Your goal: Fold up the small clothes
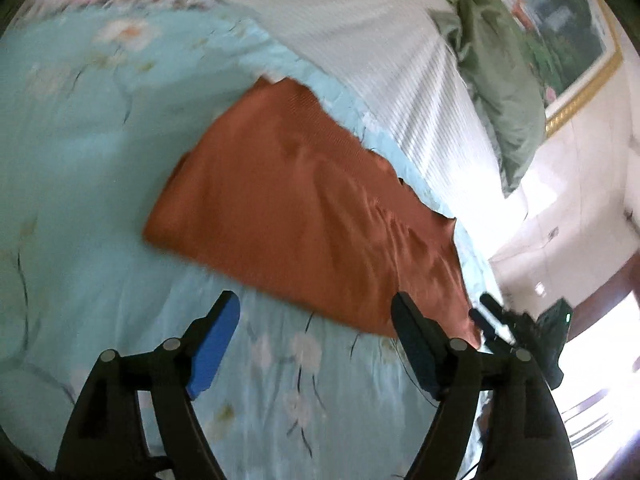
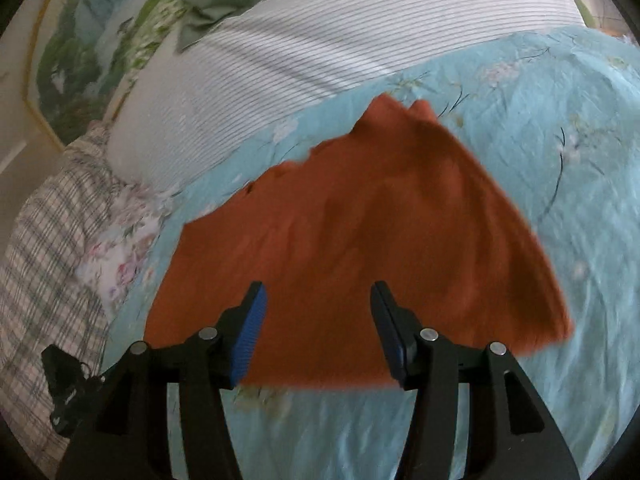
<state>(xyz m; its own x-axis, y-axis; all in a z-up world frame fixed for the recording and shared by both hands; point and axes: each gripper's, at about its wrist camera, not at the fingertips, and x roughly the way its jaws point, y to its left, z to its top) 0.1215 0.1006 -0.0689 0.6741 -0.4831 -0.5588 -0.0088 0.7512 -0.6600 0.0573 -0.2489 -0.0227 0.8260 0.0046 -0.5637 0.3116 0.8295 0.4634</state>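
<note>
In the left wrist view, the left gripper [image 1: 316, 312] hangs with its black jaws set wide apart and nothing between the blue pads; under the gap lies only the pale blue flowered bedspread [image 1: 100, 140]. The rust-orange knitted garment [image 1: 304, 208], folded flat into a rough wedge, lies on that bedspread ahead of the fingertips, its near edge just past them and its right corner running behind the right-hand finger. Beyond its far edge a white pillow with thin dark stripes [image 1: 372, 52] rests on the bed, and a crumpled sage-green cloth [image 1: 500, 92] lies past that, below a gold-framed landscape picture [image 1: 560, 40]. At the right edge a dark shape, probably the right gripper [image 1: 504, 320], shows through motion blur.

In the right wrist view, the right gripper [image 2: 318, 300] also stands with jaws parted and clamping nothing; the rust-orange garment [image 2: 360, 232] fills the gap beneath, and whether the tips touch it I cannot tell. The garment lies on the bedspread [image 2: 540, 128], near the striped pillow [image 2: 320, 40]. A plaid cloth [image 2: 44, 240] lies at the left, with a small black object [image 2: 64, 384] on it.
</note>
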